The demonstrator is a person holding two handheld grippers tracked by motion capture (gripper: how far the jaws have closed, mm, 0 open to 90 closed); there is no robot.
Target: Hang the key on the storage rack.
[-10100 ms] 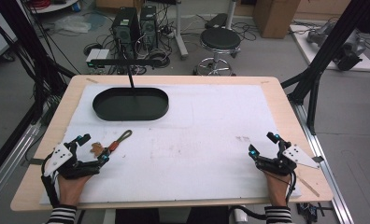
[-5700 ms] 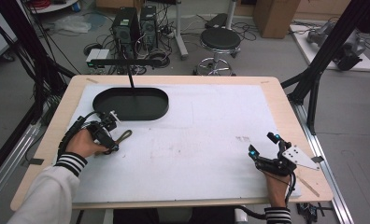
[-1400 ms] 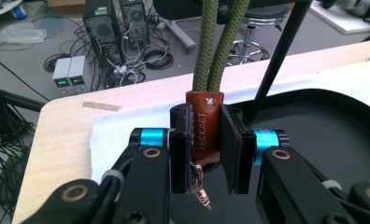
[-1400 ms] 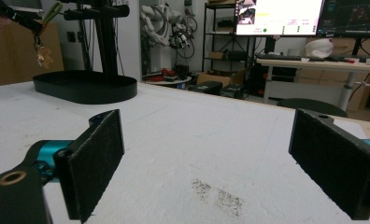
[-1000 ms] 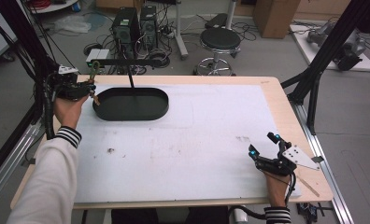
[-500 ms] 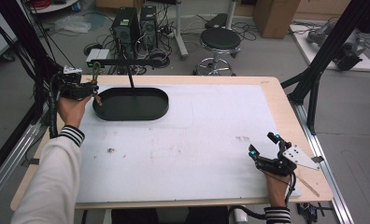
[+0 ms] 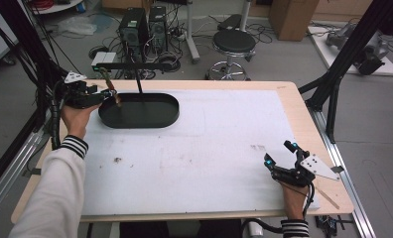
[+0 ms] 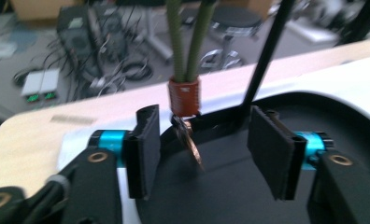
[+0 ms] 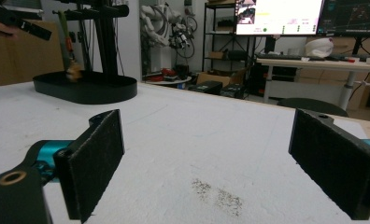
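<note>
Keychain (image 8: 185, 100) hangs off stand (image 7: 139, 110): light, floppy; I'd grab its brown collar. L gripper (image 8: 202, 149) jaws just opened, pads clear.

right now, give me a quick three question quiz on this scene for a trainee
1. True or false: the right gripper holds the green cord.
2. What does the cord hang above? A a stool, B the black tray, C a keyboard.
3. Fill in: the left gripper has its pads ___ from the cord.

Key:
1. False; it rests open on the table.
2. B.
3. Apart; its jaws have just been opening, and the cord hangs between them.
</note>
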